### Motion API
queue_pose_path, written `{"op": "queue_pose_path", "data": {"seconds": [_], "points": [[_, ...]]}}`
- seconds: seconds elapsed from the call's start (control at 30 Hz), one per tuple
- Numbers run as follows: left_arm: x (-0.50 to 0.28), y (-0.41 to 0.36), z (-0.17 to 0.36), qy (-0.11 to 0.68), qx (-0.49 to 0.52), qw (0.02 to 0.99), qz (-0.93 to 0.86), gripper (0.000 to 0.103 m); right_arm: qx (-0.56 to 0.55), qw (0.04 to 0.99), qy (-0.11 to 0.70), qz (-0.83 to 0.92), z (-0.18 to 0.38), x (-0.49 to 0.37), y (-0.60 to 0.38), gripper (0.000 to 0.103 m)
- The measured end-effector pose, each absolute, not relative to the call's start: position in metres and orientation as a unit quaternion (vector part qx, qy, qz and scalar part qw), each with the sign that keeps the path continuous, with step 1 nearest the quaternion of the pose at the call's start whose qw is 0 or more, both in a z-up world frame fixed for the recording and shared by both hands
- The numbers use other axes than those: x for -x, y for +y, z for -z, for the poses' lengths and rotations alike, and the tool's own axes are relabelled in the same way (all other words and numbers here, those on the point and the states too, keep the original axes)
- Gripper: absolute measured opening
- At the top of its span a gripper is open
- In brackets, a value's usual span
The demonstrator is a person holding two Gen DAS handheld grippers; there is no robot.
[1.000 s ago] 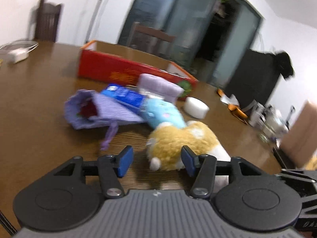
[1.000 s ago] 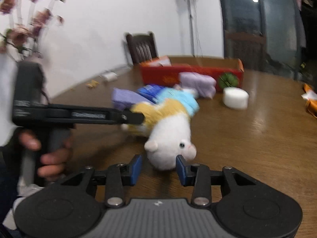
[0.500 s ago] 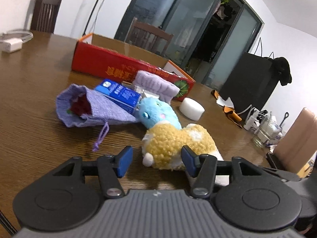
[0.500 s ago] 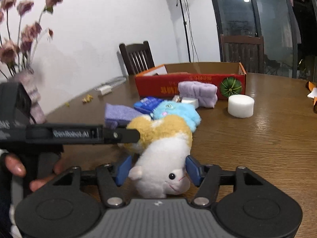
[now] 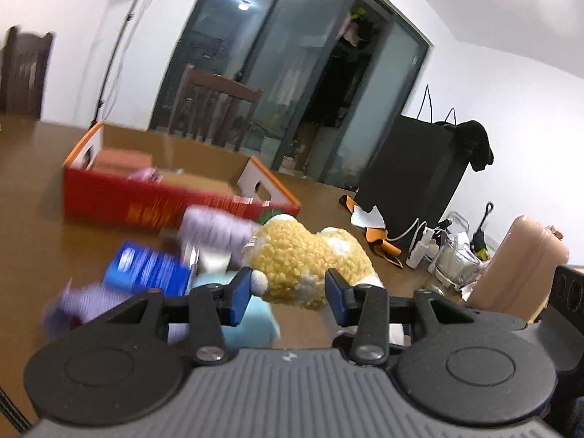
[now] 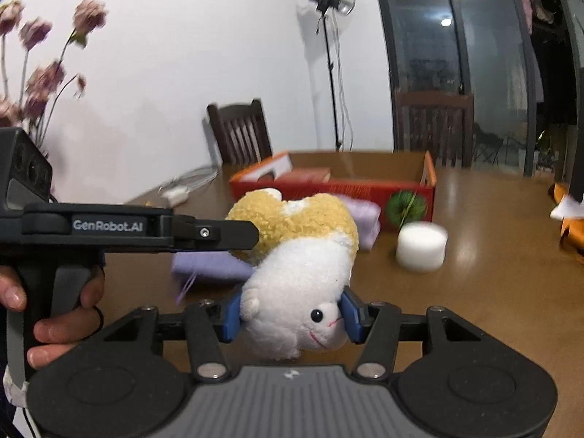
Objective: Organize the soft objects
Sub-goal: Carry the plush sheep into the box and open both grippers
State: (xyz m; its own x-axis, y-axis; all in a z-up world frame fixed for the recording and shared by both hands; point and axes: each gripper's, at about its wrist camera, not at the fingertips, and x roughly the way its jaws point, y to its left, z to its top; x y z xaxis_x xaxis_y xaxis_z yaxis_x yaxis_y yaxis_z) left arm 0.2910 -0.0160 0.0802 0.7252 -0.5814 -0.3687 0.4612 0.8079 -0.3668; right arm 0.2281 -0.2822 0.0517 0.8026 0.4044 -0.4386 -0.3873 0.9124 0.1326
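Blurring smears much of the left wrist view: the red cardboard box [image 5: 160,197], the blue packet [image 5: 149,270] in front of it and the lilac pouch [image 5: 84,303] nearer still are soft streaks, and the print on the box front cannot be read. A pale blue plush [image 5: 252,314] shows only in part, hidden behind the left gripper [image 5: 288,292].

Both grippers hold the yellow-and-white plush toy [image 6: 299,255], lifted in front of the box. The left gripper's jaws have just been closing and now pinch the toy's curly yellow rear end; its far pad is buried in the fur, so contact there is hard to judge. The right gripper [image 6: 292,315] has its jaws pressed against the toy's white head, just behind the ear on one side and beside the eye on the other; they too have just been closing. In the right wrist view the left gripper reaches in from the box's left side, a hand [image 6: 54,314] wrapped round its handle, partly cut off by the frame edge.

Open-topped, the box holds a reddish-brown flat item and something small and lilac, both too blurred to identify. A lilac folded cloth [image 6: 359,219] lies against the box front, mostly hidden behind the toy. A white foam cylinder [image 6: 421,248] stands on the wooden table [image 6: 492,292] just in front of the box's right corner.
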Motion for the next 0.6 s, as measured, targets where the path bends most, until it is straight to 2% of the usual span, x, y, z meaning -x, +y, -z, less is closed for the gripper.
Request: {"op": "queue_pose_path", "data": {"seconds": [0.17,0.33,0.6], "points": [[-0.367,-0.026,-0.109,0.235,0.119,0.918,0.297,0.043,-0.024,0.953,0.223,-0.202,-0.077,-0.293,-0.293,0.053],[-0.47,-0.044,-0.127,0.273,0.107,0.912,0.288,0.043,-0.039,0.948,0.248,-0.196,-0.095,-0.389,-0.303,0.053],[-0.619,-0.067,-0.093,0.352,0.133,0.892,0.251,0.043,-0.052,0.93,0.326,-0.161,-0.08,-0.548,-0.305,0.053]]}}
